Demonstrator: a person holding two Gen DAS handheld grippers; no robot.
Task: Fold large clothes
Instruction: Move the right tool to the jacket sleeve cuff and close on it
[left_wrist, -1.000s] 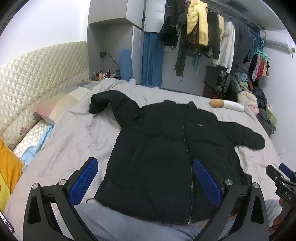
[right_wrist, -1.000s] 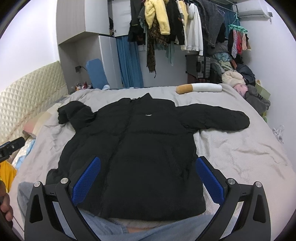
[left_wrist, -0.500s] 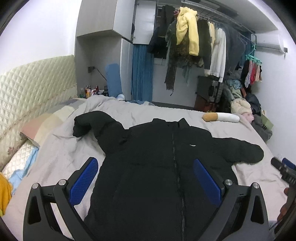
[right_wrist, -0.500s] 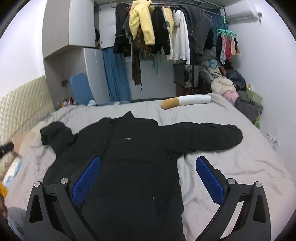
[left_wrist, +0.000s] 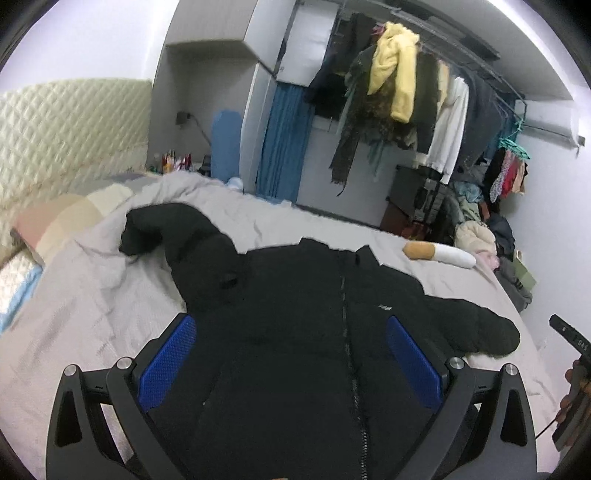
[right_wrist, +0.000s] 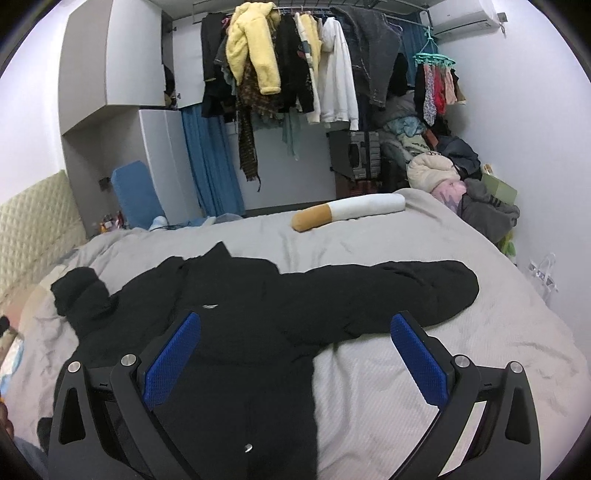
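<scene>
Left wrist view: left gripper (left_wrist: 290, 363) had jaws wide apart, blue pads (left_wrist: 168, 362) empty, nothing clamped. Between and beneath the jaws lay the jacket (left_wrist: 295, 332), black, front up, zip (left_wrist: 345, 325) running away from the jaws and right of their midline. Collar sat ahead of the jaws. One sleeve (left_wrist: 173, 236) bent ahead-left of the left jaw, cuff folded back on the duvet (left_wrist: 74, 314). Other sleeve reached past the right jaw. Far right, at the frame edge, part of the right gripper (left_wrist: 570, 339) showed with a hand (left_wrist: 574, 391) on it.

Right wrist view: right gripper (right_wrist: 295, 363) likewise had jaws wide apart and held nothing. Left jaw hovered over the jacket (right_wrist: 236, 332) body; right jaw hovered over bare duvet (right_wrist: 406, 387). Straight sleeve (right_wrist: 388, 291) stretched across ahead of the jaws, cuff ending ahead-right of the right jaw. Contact between pads and fabric could not be judged. Beyond the collar lay a cigarette-shaped pillow (right_wrist: 349, 212). Further out, a clothes rail (right_wrist: 295, 66) hung full, with a pile of clothes (right_wrist: 443, 170) to its right.
</scene>
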